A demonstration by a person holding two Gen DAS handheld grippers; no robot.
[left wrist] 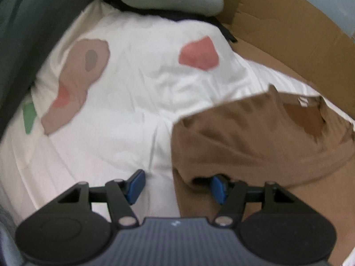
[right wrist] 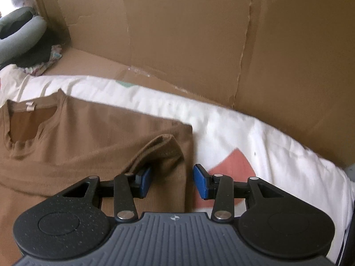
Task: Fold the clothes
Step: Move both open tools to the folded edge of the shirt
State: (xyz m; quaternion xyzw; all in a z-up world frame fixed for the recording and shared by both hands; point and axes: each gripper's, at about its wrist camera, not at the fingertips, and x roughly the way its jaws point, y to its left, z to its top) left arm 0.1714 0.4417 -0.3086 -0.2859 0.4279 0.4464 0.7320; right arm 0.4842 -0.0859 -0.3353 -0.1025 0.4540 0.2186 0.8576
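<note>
Flat on the bedsheet (right wrist: 277, 137), brown T-shirt (right wrist: 99, 133) points collar toward cardboard (right wrist: 177, 33)

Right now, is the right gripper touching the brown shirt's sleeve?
Touching. In the right wrist view, the right gripper straddles the sleeve of the brown shirt; its left pad sits under the folded sleeve edge, while the other pad stands clear.
</note>
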